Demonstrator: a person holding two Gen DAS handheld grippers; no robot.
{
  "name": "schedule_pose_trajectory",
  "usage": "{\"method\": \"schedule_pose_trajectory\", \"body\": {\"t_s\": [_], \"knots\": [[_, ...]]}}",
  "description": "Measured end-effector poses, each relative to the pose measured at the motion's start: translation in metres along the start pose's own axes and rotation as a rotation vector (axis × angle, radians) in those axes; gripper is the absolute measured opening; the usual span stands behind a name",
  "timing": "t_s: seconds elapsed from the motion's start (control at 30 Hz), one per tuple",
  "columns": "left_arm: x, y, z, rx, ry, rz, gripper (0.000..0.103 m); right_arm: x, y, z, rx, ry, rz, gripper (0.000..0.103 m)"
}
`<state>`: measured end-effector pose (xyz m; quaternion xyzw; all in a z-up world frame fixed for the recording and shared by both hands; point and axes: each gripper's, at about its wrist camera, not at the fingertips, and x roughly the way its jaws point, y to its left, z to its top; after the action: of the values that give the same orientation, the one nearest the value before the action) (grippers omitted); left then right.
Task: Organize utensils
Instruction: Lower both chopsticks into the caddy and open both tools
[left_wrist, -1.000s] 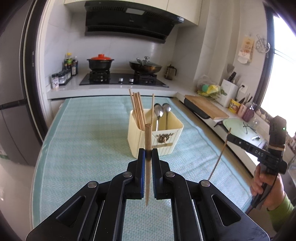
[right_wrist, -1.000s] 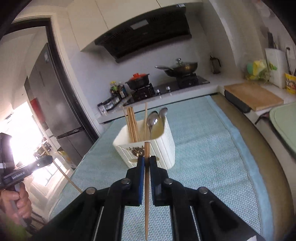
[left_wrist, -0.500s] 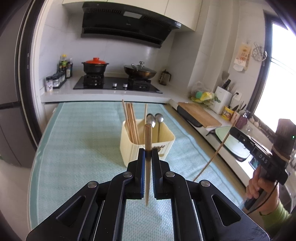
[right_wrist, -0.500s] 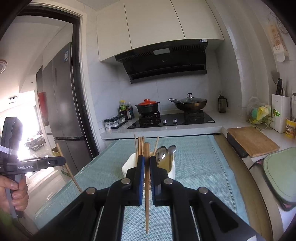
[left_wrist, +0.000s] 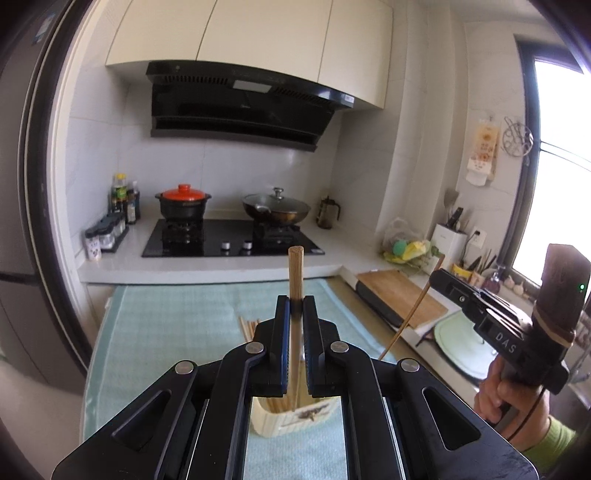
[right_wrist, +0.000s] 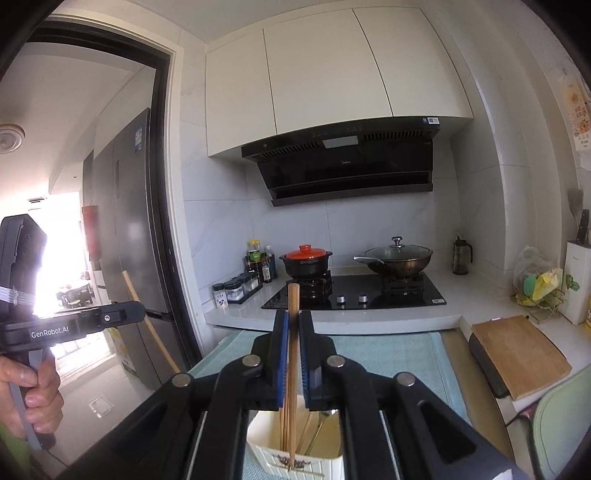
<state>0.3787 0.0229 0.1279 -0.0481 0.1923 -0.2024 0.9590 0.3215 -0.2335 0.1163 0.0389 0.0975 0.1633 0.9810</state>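
My left gripper (left_wrist: 296, 306) is shut on a wooden chopstick (left_wrist: 295, 273) that stands upright, its lower end over the cream utensil holder (left_wrist: 291, 424). My right gripper (right_wrist: 292, 321) is shut on another wooden chopstick (right_wrist: 293, 332), its tip low over the same holder (right_wrist: 295, 458). The holder has several chopsticks in it and, in the right wrist view, spoon handles (right_wrist: 317, 428). The right gripper also shows in the left wrist view (left_wrist: 439, 275), the left gripper in the right wrist view (right_wrist: 142, 310). Both grippers are above the holder.
The holder stands on a teal mat (left_wrist: 166, 325) over the counter. Behind is a hob (left_wrist: 229, 240) with a red-lidded pot (left_wrist: 183, 205) and a wok (left_wrist: 277, 208). A wooden cutting board (left_wrist: 400, 297) lies to the right. A fridge (right_wrist: 129, 240) stands at the left.
Both grippers have moved forward and over the holder, tilting up. The holder has dropped from the middle of each view to beneath the fingers. Both chopsticks stay gripped.
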Motion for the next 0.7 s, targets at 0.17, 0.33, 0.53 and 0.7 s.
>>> {"method": "schedule_pose_trajectory", "body": {"t_s": [0.17,0.33,0.53,0.7], "knots": [[0.046,0.004,0.004,-0.004,0.040,0.022,0.005,0.051,0.007,0.009,-0.027,0.029,0.012,0.006],[0.107,0.022,-0.017,-0.052,0.173,0.033,0.005,0.113,0.006,-0.019,0.002,0.180,0.058,0.006],[0.166,0.045,-0.046,-0.113,0.331,0.053,0.005,0.186,-0.009,-0.069,0.062,0.415,0.082,0.006],[0.187,0.050,-0.059,-0.103,0.397,0.081,0.008,0.227,-0.026,-0.094,0.118,0.539,0.081,0.008]]}}
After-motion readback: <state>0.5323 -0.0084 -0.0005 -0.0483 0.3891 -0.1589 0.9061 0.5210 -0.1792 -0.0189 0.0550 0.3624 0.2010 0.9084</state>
